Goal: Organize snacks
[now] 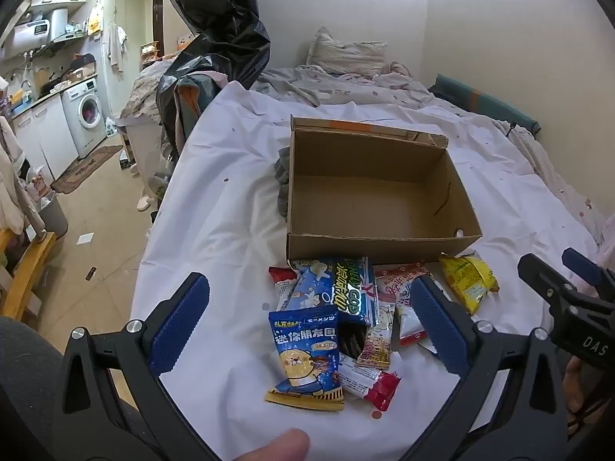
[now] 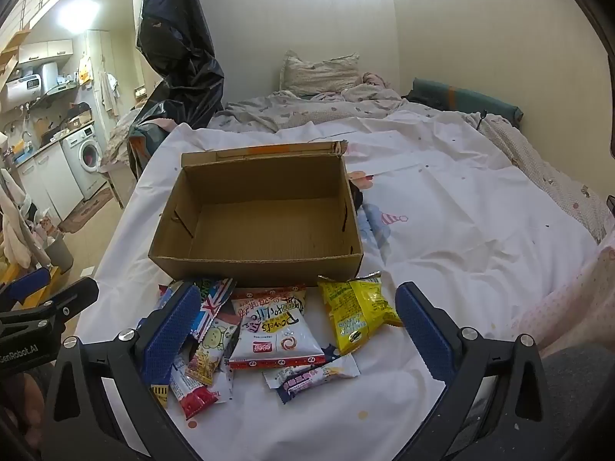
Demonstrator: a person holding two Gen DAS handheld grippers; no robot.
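An open, empty cardboard box (image 1: 369,192) (image 2: 261,215) sits on a white sheet on the bed. A pile of snack packets lies in front of it: a blue cartoon bag (image 1: 305,357), a green-lettered bag (image 1: 351,292), a white and red bag (image 2: 275,330), a yellow bag (image 1: 469,282) (image 2: 355,313), a red and white bar (image 1: 369,382) (image 2: 190,390). My left gripper (image 1: 307,322) is open above the blue bag and holds nothing. My right gripper (image 2: 300,330) is open above the white and red bag and holds nothing. Each gripper shows at the edge of the other's view.
The white sheet (image 1: 230,207) covers the bed; its left edge drops to the floor. A black plastic bag (image 1: 219,27) hangs behind the box. A pillow (image 2: 319,71) and rumpled bedding lie at the far end. A wall runs along the right. A washing machine (image 1: 86,113) stands far left.
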